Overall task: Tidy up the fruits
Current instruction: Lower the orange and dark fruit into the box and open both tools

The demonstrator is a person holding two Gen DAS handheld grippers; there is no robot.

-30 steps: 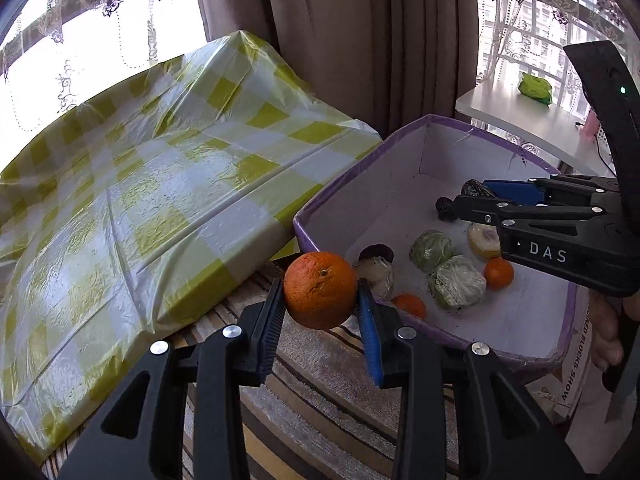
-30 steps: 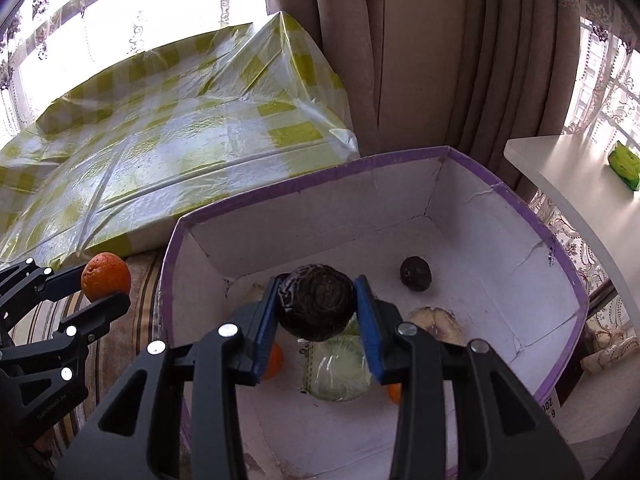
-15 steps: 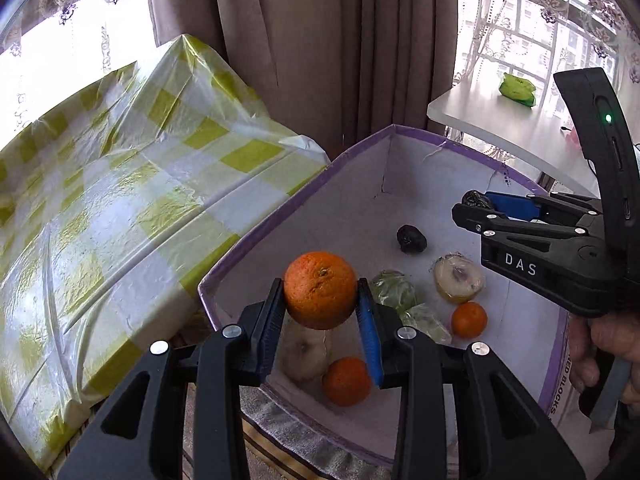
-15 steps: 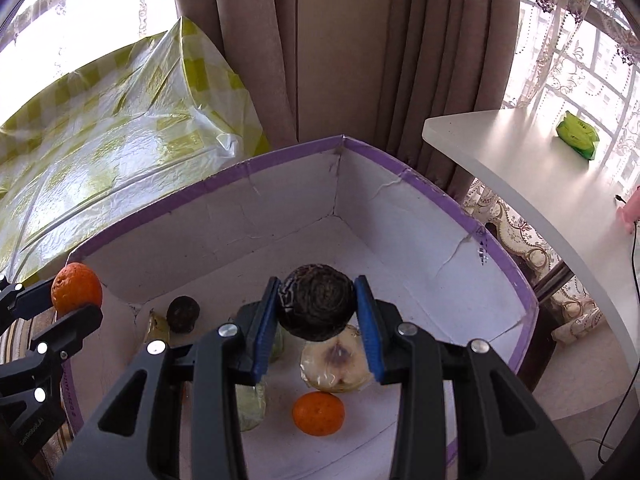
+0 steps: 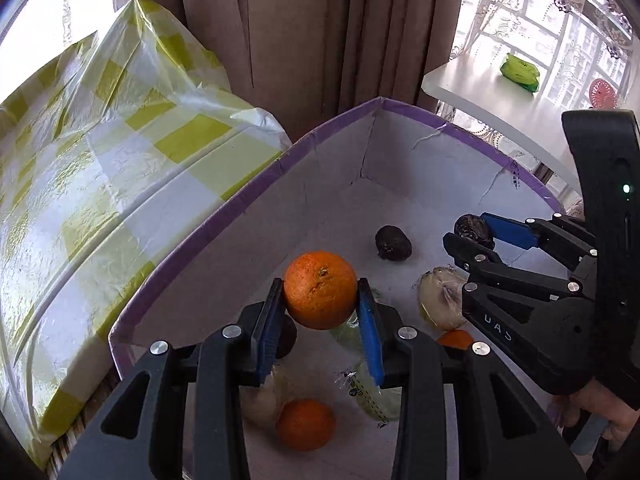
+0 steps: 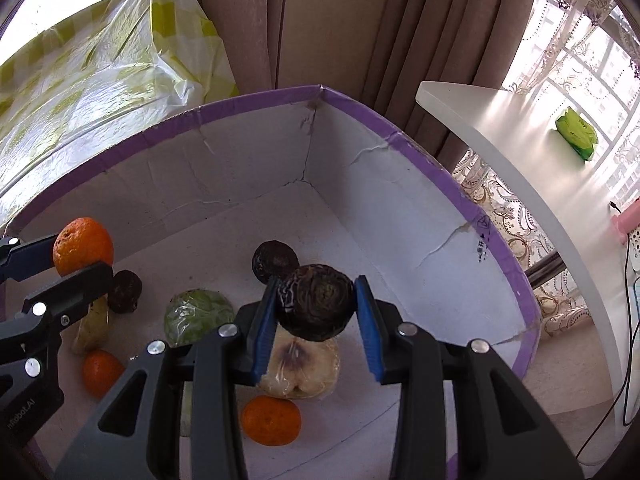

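My left tongs (image 5: 320, 322) clamped the orange (image 5: 320, 289), my right tongs (image 6: 316, 322) the dark wrinkled fruit (image 6: 316, 305), both held above the purple-rimmed box (image 6: 452, 184), inside its walls; bare floor lay toward the far corner.

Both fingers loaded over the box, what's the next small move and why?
Probably lower both a little, then open. The left gripper is shut on an orange and the right gripper on a dark fruit, both above the box floor. Other fruit lies right beneath them, so releasing low, over a bare patch, should limit bouncing.
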